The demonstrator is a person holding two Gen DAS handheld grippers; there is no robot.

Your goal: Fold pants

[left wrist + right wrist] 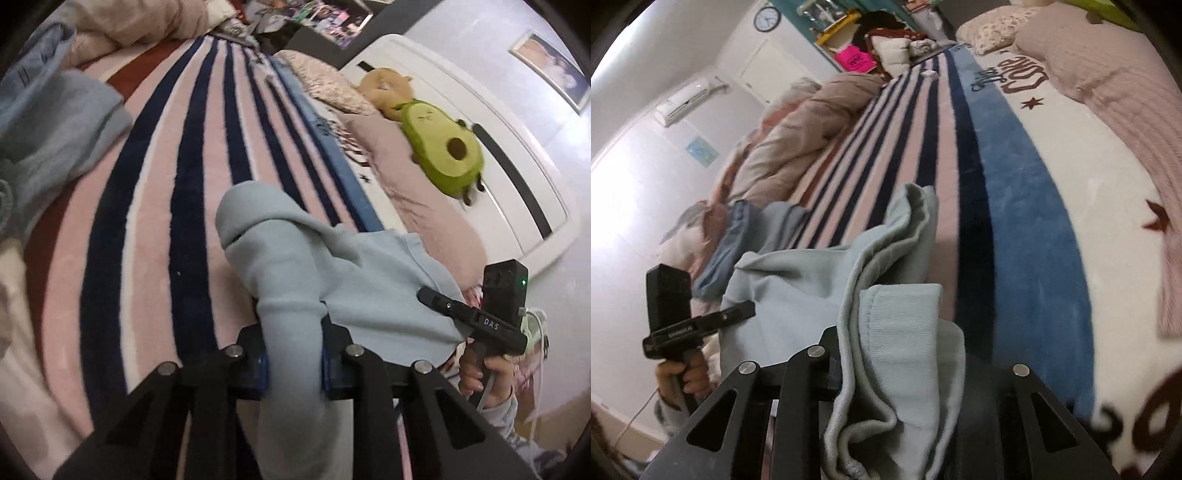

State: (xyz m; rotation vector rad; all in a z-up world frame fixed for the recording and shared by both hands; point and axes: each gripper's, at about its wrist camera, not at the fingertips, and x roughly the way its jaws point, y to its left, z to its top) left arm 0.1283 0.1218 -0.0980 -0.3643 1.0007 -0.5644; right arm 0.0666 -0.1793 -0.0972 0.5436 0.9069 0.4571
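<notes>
Light blue sweatpants [295,258] hang between both grippers above the striped blanket [155,192]. My left gripper [293,365] is shut on a bunched roll of the pants, which drapes over its fingers. My right gripper [897,373] is shut on the ribbed cuff end of the pants [901,325], with folds of fabric [798,280] spilling left and forward. The right gripper's body shows in the left wrist view [480,317], held by a hand. The left gripper's body shows in the right wrist view [694,325].
More light blue and denim clothes [55,129] lie piled at the left of the bed. An avocado plush [439,151] rests by the white headboard [498,147]. A rumpled beige duvet [798,140] lies along the far side. Pink pillows [1108,74] sit at right.
</notes>
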